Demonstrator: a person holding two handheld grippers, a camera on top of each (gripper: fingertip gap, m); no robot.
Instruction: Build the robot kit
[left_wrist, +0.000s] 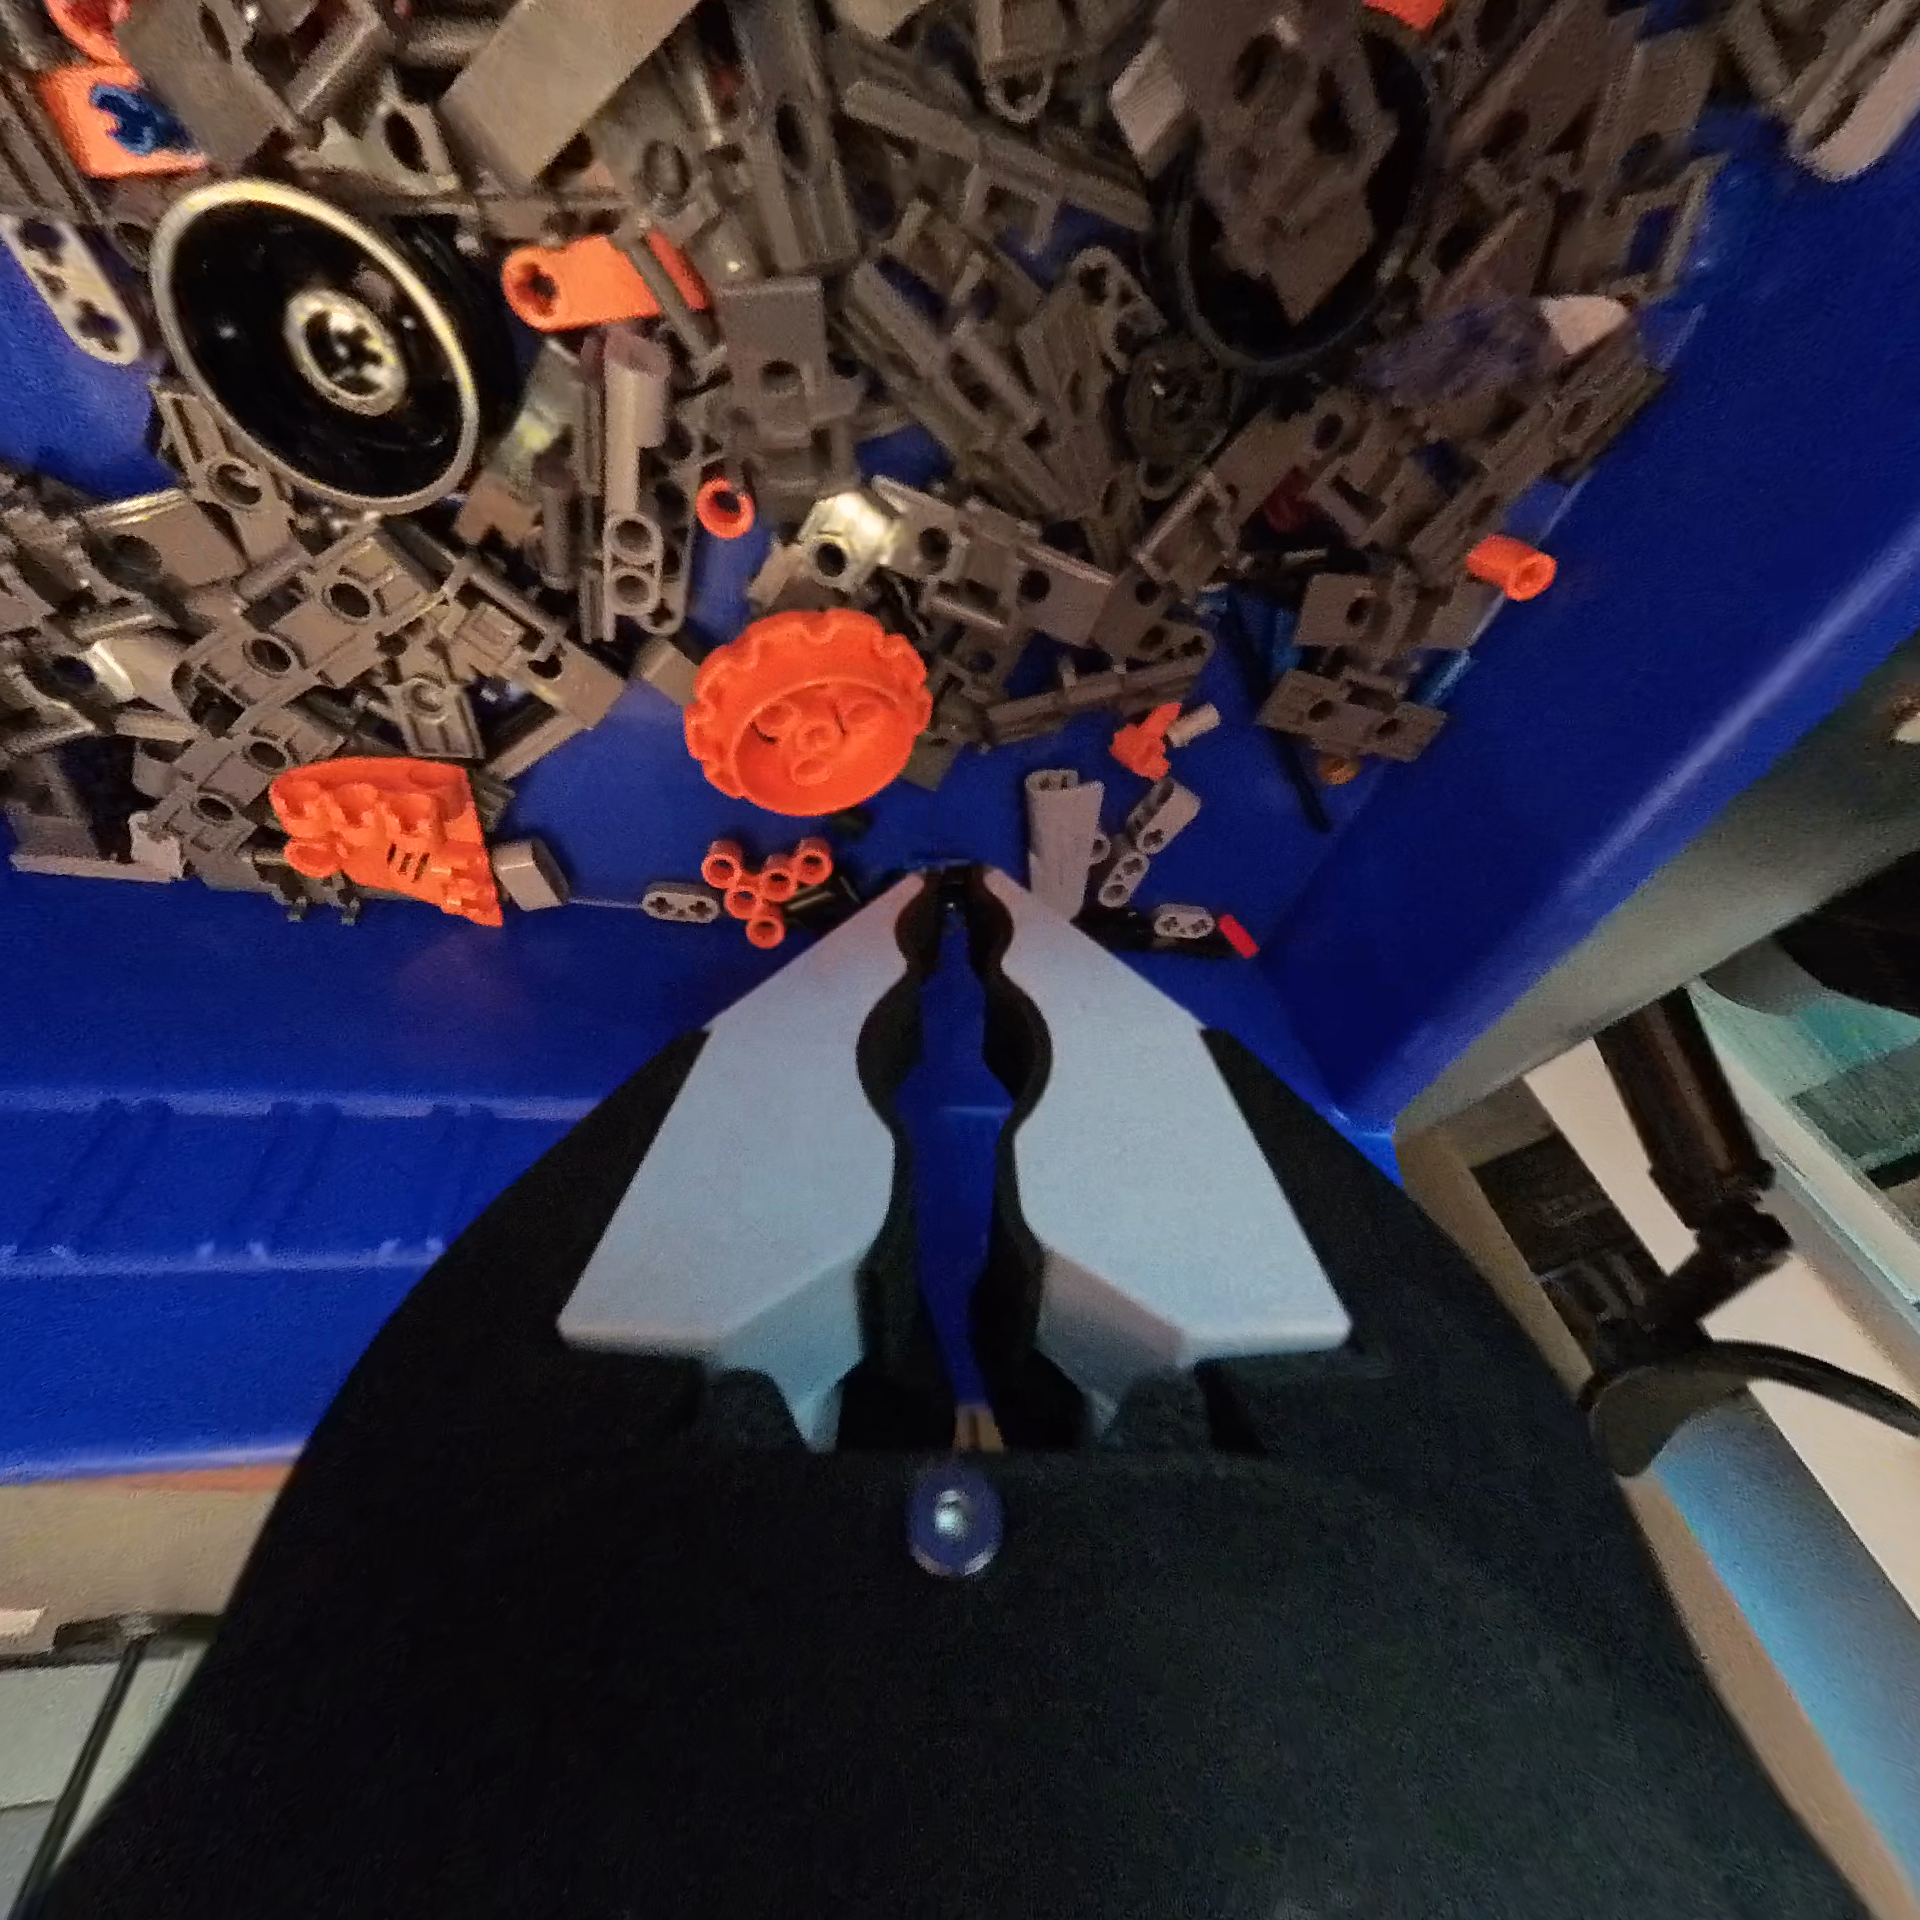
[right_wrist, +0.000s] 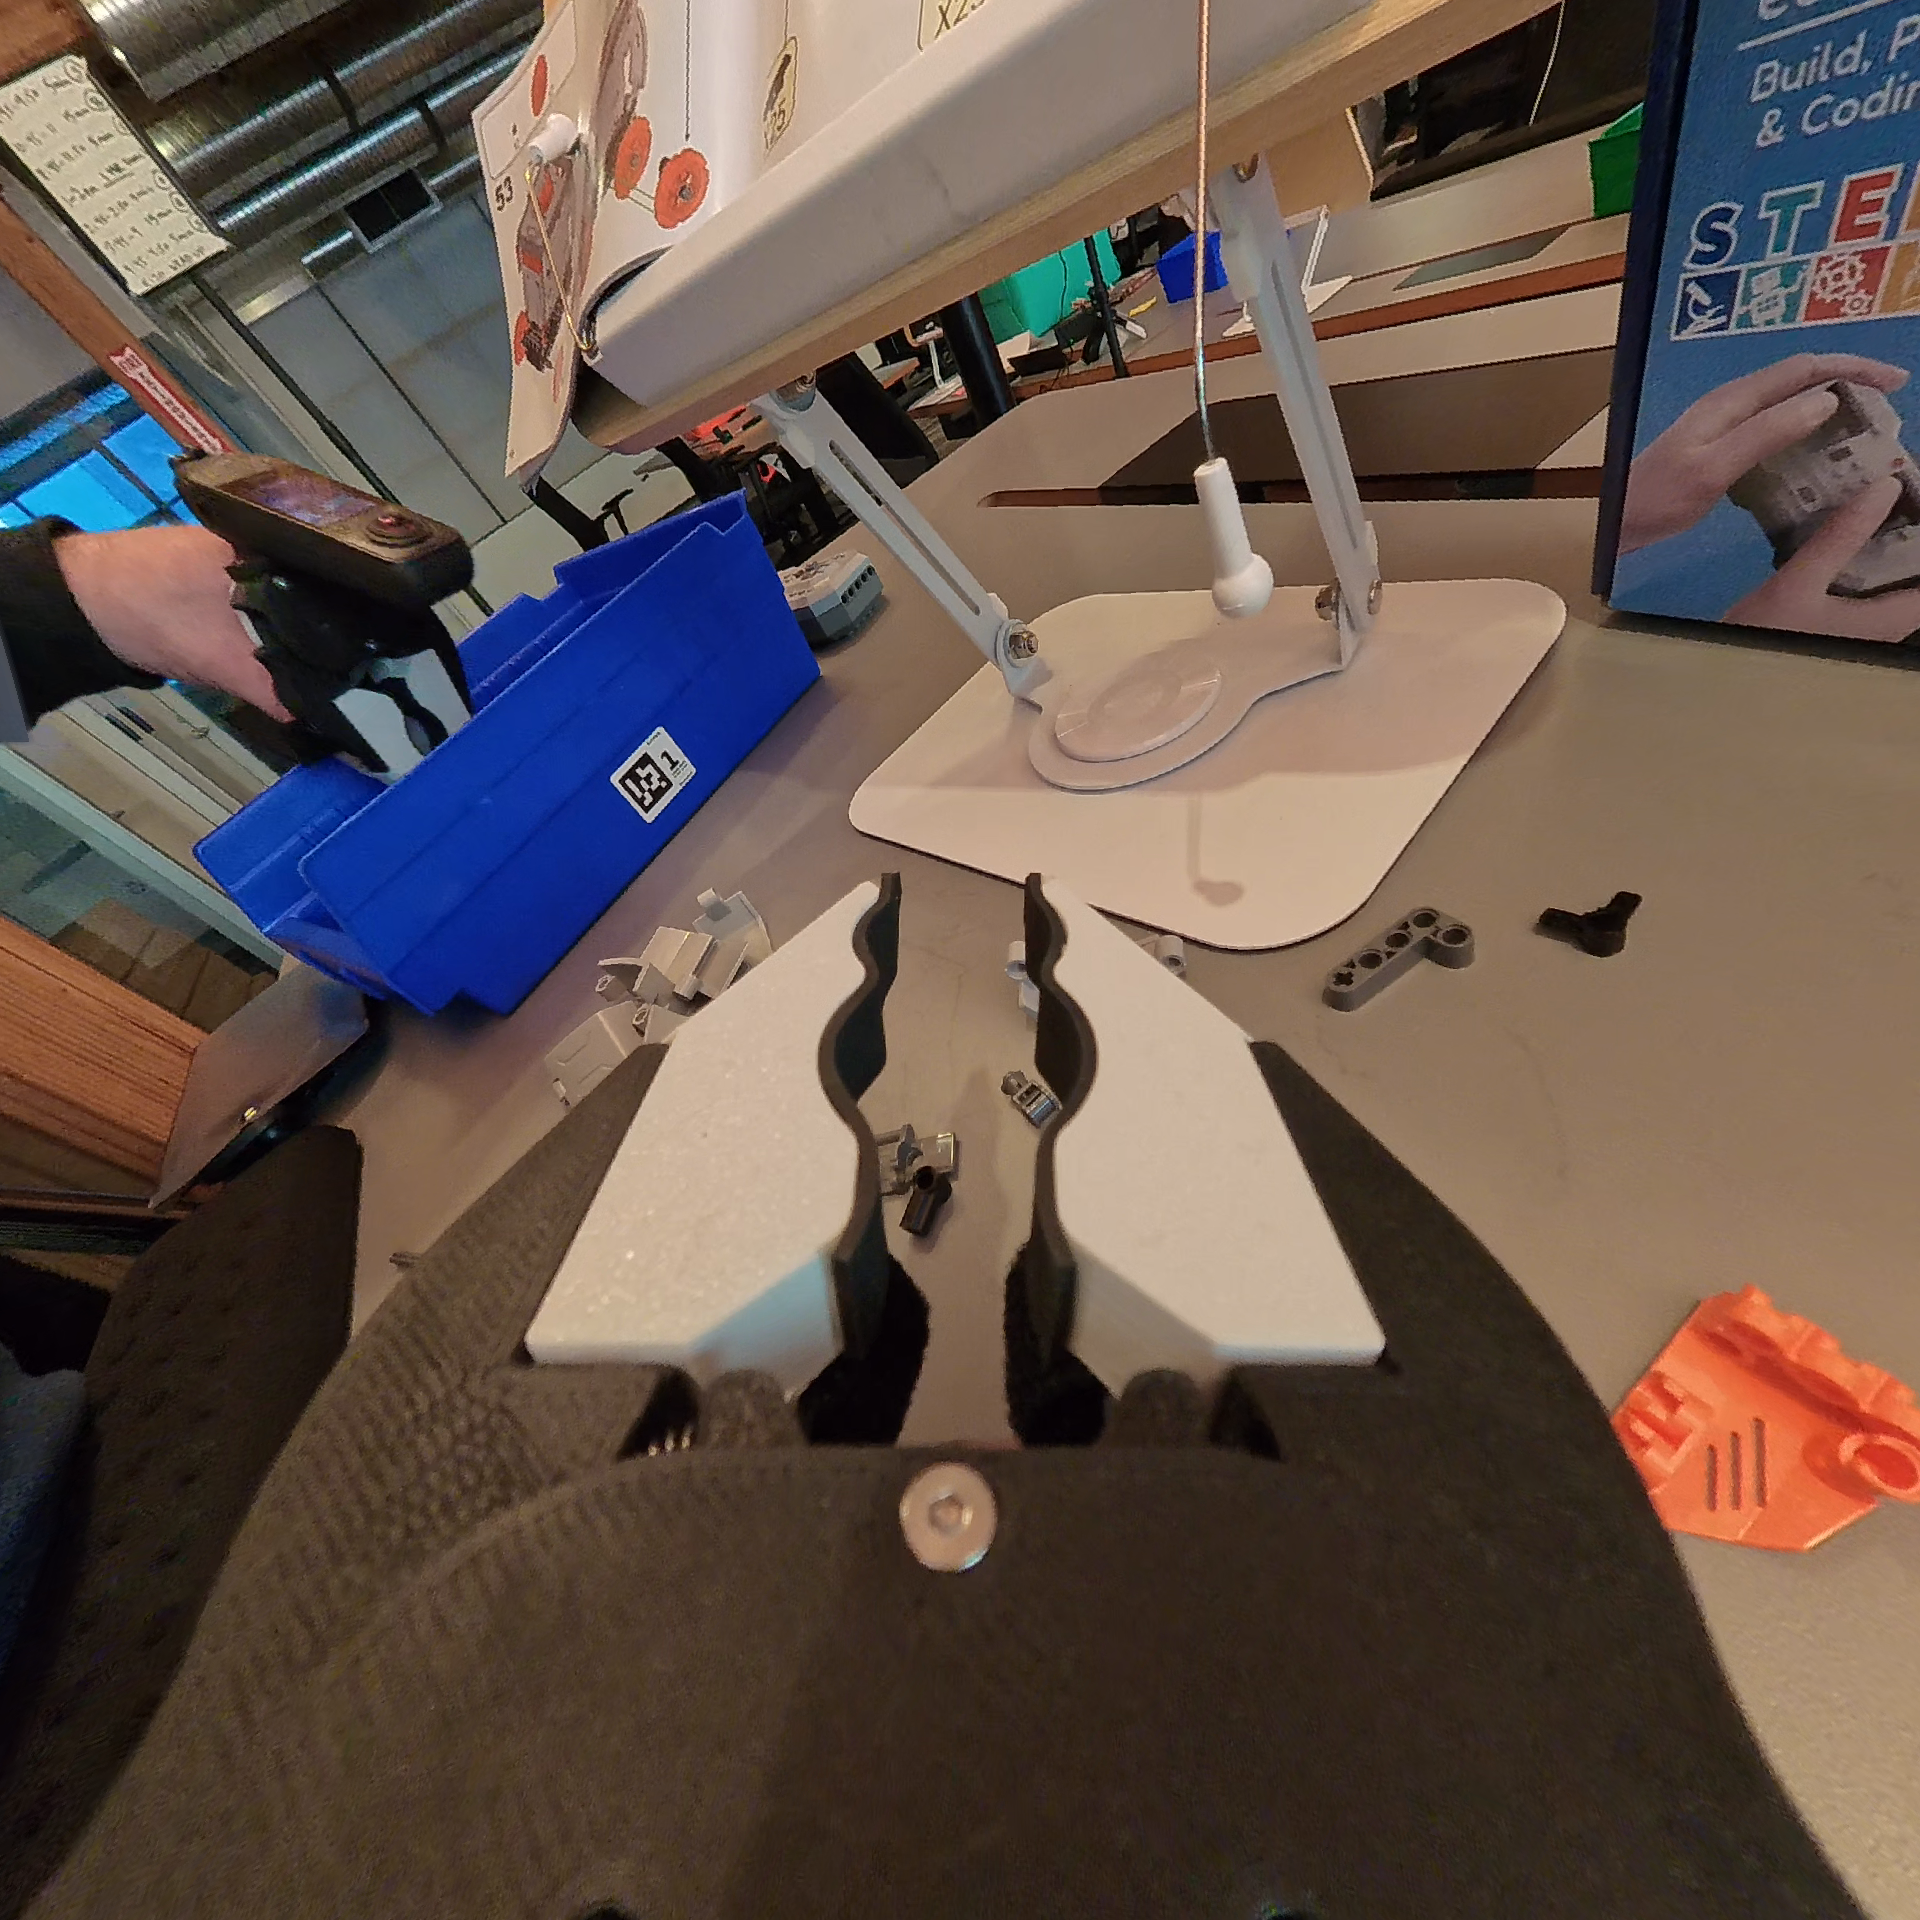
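Our left gripper (left_wrist: 951, 883) reaches into the blue bin (left_wrist: 312, 1039) with its tips nearly closed on a small black pin (left_wrist: 948, 906), while our right gripper (right_wrist: 961, 904) hangs half open and empty over loose pieces (right_wrist: 920, 1174) on the worktop (right_wrist: 1662, 1039).

Your left gripper (left_wrist: 951, 883) reaches into the blue plastic bin (right_wrist: 540, 821), tips near its front wall, with the heap of grey and orange building pieces (left_wrist: 935, 364) beyond them. The bin sits toward the bench's (right_wrist: 1662, 1039) left edge. To its right stands the white metal book stand (right_wrist: 1247, 748). Your right gripper (right_wrist: 961, 904) hangs before the stand's base, small grey connector pieces (right_wrist: 920, 1164) lying on the bench between its fingers. The orange moulded plastic panel (right_wrist: 1766, 1434) lies to its right.
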